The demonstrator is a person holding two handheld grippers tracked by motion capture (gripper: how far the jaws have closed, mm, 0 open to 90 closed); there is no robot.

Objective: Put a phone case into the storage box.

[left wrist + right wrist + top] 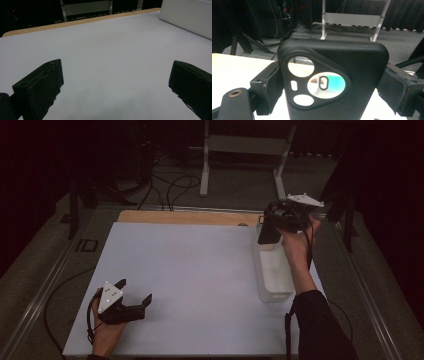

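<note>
A black phone case (359,60) with round camera cut-outs stands upright between the jaws of my right gripper (332,83), which is shut on its sides. In the high view that right gripper (270,223) holds the phone case (268,235) over the far end of a white rectangular bin (276,272) at the table's right side. My left gripper (135,290) rests low at the near left of the white table top (190,270). The left gripper (116,83) is open, with bare table between its jaws.
The white bin's wall (190,17) shows at the far right of the left gripper view. A wooden strip (185,216) runs along the table's far edge. Beyond it, cables (170,185) and a white metal stand (240,150) are on the floor.
</note>
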